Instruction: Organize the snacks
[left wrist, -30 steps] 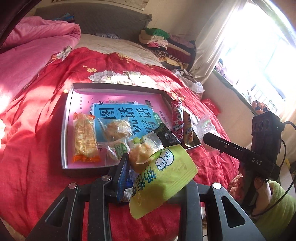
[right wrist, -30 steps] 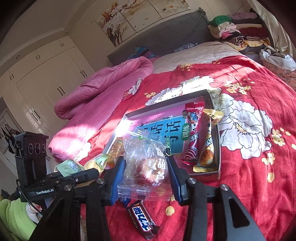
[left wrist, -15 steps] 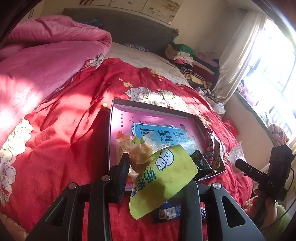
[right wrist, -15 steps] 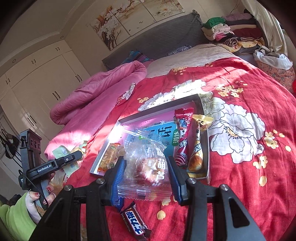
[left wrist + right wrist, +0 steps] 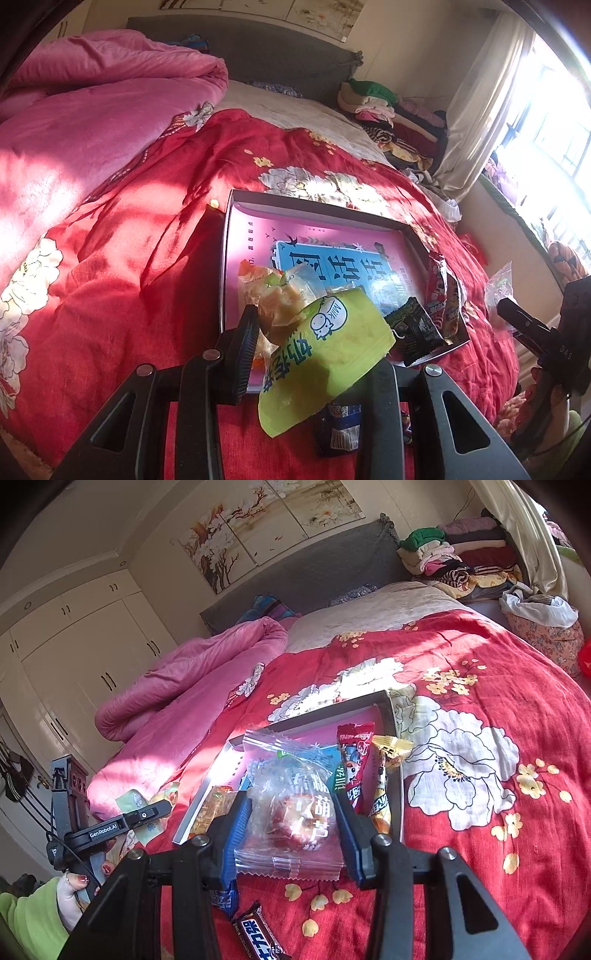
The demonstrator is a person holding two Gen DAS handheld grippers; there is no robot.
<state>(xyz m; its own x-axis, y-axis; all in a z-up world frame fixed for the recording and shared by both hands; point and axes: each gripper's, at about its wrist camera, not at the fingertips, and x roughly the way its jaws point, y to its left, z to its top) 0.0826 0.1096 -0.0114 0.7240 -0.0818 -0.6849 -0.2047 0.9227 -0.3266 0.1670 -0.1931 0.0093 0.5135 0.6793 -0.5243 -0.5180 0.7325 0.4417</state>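
Left hand-held gripper (image 5: pixel 314 354) clamped yellow-green plastic snack pouch (image 5: pixel 328 354) over near edge of shallow grey box with pink-blue lining (image 5: pixel 236 206). Right hand-held gripper (image 5: pixel 291 834) pinched clear crinkly packet of red candied fruit (image 5: pixel 295 812), near box too. I judged best: lower each over bare lining, far from red stick packs (image 5: pixel 356 760), release gently.
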